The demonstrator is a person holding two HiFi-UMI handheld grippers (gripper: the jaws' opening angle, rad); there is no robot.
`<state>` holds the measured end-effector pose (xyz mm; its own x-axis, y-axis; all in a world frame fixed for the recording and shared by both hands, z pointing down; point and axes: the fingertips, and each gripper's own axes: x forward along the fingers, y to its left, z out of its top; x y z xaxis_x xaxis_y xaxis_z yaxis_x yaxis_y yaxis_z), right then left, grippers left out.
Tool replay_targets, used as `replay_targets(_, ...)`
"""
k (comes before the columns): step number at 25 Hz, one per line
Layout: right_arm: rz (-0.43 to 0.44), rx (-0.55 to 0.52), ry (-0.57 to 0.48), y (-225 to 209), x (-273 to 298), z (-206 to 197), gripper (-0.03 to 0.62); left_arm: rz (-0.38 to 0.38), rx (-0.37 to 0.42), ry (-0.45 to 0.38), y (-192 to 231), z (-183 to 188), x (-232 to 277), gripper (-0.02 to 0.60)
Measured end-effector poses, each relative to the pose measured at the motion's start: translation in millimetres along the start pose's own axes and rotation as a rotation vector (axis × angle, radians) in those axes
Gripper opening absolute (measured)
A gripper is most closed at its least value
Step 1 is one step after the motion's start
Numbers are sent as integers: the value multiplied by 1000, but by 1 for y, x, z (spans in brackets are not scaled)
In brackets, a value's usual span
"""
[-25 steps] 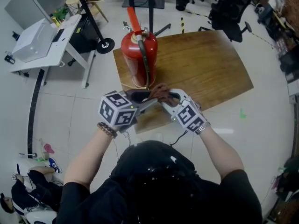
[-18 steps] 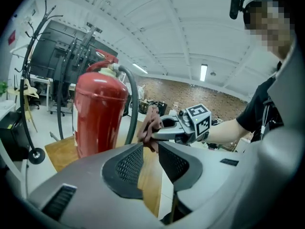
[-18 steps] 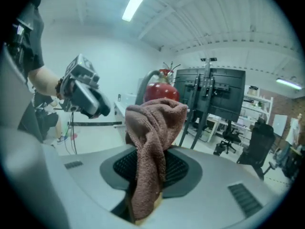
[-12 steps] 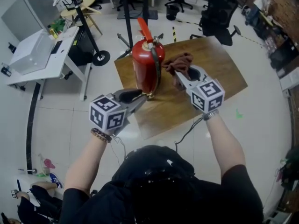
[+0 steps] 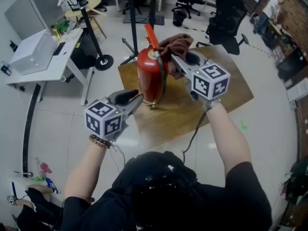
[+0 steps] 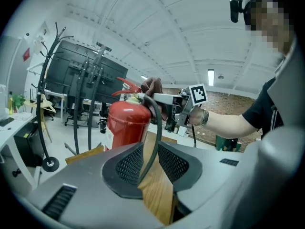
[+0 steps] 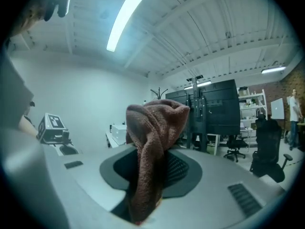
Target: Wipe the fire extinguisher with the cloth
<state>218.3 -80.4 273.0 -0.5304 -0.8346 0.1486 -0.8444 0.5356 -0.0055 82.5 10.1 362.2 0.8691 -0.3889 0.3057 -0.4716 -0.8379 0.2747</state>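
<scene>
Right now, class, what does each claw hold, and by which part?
The right claw grips the cloth by a bunched fold, the rest bulging past its tips. The left claw is open and holds nothing.

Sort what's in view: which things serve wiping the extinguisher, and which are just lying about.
For the job:
fire extinguisher
brown cloth, clamped in the right gripper
left gripper, open and empty
wooden table under the extinguisher

Lying about:
white desk
black office chair
wheeled stand

bare wooden board (image 5: pixel 230 88) right of the fire extinguisher (image 5: pixel 147 78) lies open; its hose (image 5: pixel 164 80) hangs alongside.
</scene>
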Motion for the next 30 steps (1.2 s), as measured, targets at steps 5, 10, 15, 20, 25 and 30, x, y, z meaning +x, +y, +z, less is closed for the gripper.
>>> replay_targets(5, 129, 48, 12, -5, 16, -1, 121, 128, -16, -80, 15, 23, 7, 94)
replay_targets(10, 255, 99, 20, -11, 24, -10, 115, 222, -42, -112, 25, 32, 15, 94)
replay_targets(15, 352, 166, 9, -19, 30, -15, 114, 307, -66, -133, 32, 39, 22, 94)
replay_targets(20, 416, 204, -5, -26, 33, -22, 112, 376, -78, -147, 38, 41, 25, 94)
replay_targets(25, 439, 239, -28, -34, 35, -33, 112, 432, -99, -147, 46, 34, 23, 94)
replay_targets(30, 441, 249, 13, -43, 45, -57, 107, 465, -118, -138, 53, 28, 22, 94)
